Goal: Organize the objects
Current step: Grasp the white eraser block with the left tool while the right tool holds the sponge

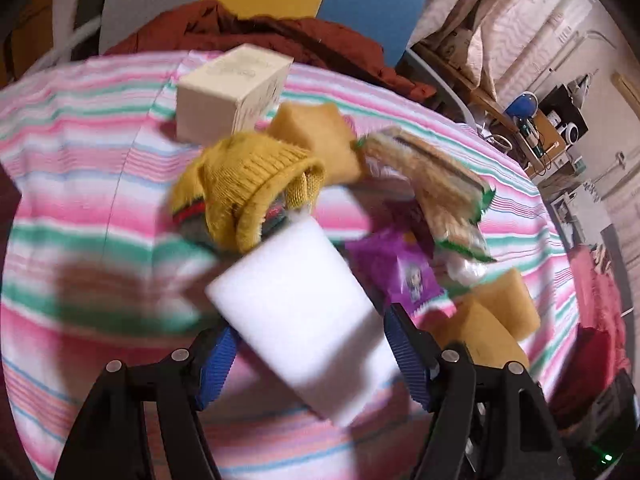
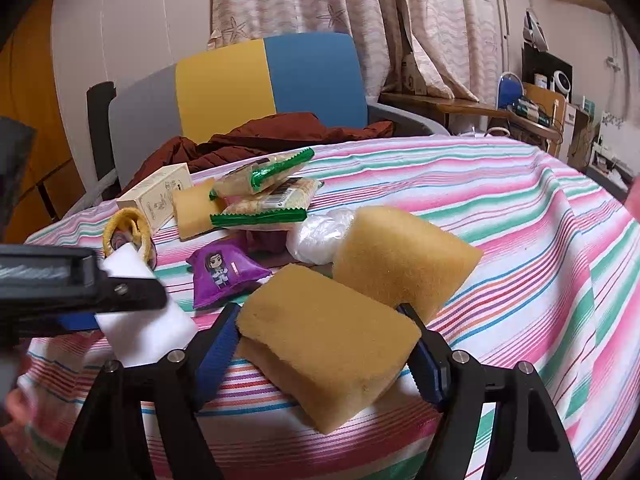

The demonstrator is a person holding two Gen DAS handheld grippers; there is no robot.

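Our left hand-held gripper point(image 1: 308, 344) straddles the white foam block point(image 1: 296, 312), blurred, grip uncertain; it could drop onto the striped surface point(image 1: 80, 184). Our right hand-held gripper point(image 2: 320, 344) clamps a yellow rectangular sponge point(image 2: 328, 344), tilted and liable to slip.

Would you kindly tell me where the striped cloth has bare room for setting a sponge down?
Bare cloth lies right of the sponges and behind the snack packs. Between box and sponges it is crowded.
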